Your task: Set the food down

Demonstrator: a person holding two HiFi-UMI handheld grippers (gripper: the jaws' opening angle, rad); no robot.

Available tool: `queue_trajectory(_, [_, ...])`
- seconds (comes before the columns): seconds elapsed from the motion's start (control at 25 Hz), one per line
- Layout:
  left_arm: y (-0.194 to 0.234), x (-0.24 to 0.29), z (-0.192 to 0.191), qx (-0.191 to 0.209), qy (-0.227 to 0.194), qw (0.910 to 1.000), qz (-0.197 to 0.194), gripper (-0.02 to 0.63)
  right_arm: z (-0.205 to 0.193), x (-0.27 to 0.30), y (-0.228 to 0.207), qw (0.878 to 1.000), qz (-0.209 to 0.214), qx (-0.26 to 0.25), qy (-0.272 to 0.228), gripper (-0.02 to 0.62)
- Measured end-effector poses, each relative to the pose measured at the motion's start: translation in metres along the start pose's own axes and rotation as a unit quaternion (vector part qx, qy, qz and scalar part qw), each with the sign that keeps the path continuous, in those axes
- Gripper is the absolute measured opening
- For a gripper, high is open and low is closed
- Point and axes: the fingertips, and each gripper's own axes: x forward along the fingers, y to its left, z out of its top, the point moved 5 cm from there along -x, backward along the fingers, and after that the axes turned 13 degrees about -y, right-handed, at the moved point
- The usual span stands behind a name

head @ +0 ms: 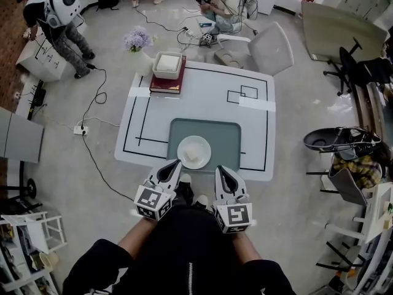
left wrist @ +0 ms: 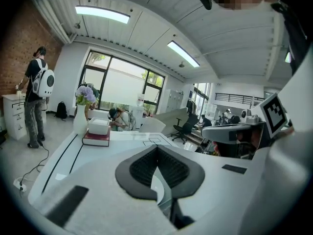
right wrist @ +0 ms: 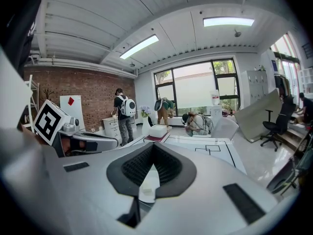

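Food: a small pale lump (head: 191, 157) lies inside the white bowl (head: 206, 142), toward its near side. What kind of food it is cannot be made out.
Bowl: it stands on the grey-green mat (head: 230, 134), close to the mat's near edge, on the white table (head: 202, 100).
Left tongs (head: 175, 163): clenched, tips pressed together with nothing between them. They point at the bowl's near-left rim, and whether they touch it cannot be told.
Right tongs (head: 220, 169): also clenched on nothing, tips together over the mat's near edge, just beside the bowl's right side.
Left gripper view: the tongs' own white body fills the lower half and hides the near table. Only a thin pale sliver shows through the slit below the closed pads.
Right gripper view: the same blockage, though the slit shows a strip of white bowl with a small pale lump on it.
Hidden parts: the person's dark torso covers the rear of both tongs in the head view, and the tongs cover part of the table's near edge.
Far end of the table: a white box (head: 167, 63) sits on a dark red book (head: 164, 86), with purple flowers (head: 136, 39) beside them.
Background: a grey chair (head: 270, 45) stands beyond the table. The people farther off are too small to describe.
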Motion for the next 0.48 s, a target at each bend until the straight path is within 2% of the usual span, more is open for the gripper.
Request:
queue_trajectory(0.16, [-0.010, 0.003, 0.003, 0.010, -0.009, 0.9998, -0.015, 0.005, 0.003, -0.001, -0.002, 1.000, 0.001, 0.005, -0.001, 0.009])
queue_trajectory(0.48, [-0.013, 0.006, -0.003, 0.003, 0.008, 0.9995, -0.030, 0.005, 0.001, -0.002, -0.005, 1.000, 0.002, 0.000, 0.001, 0.009])
